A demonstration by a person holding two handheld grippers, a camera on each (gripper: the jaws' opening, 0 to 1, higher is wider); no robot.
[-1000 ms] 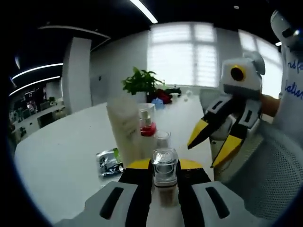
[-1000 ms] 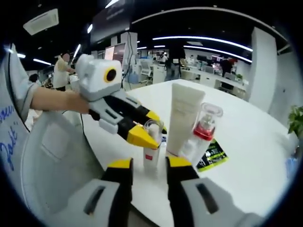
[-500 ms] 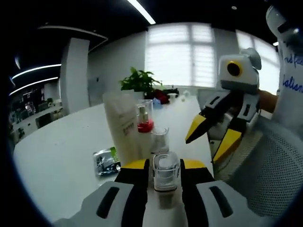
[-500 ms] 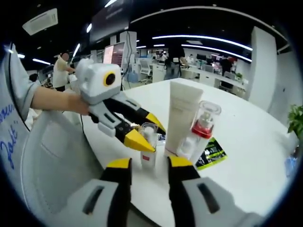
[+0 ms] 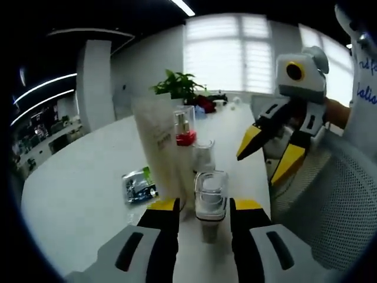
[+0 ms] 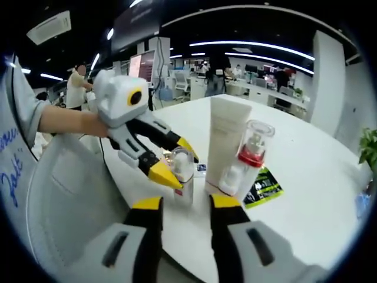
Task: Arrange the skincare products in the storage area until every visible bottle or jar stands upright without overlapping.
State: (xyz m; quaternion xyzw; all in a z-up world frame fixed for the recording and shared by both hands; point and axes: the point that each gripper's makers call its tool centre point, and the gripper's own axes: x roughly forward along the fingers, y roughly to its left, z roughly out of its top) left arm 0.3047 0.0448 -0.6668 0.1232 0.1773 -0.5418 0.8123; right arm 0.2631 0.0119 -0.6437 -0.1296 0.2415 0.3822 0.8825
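On the white table (image 5: 76,194), left to right: sachet (image 5: 139,185) lying flat at 9 o'clock, tall tube (image 5: 160,147), red-collared pump bottle (image 5: 184,127), all upright, clustered to avoid overlap. Small clear-capped bottle (image 5: 210,197) stands at 6 o'clock between left gripper (image 5: 203,207) jaws, open, apparently not clamping. Right gripper (image 6: 184,204) open, empty.

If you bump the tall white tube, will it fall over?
Probably, yes. The tall white squeeze tube stands on its narrow end on the white round table, so it looks top-heavy and apt to tip. It also looks soft, so it may dent when squeezed. The clear-capped bottle with the red collar beside it might stop it falling that way.
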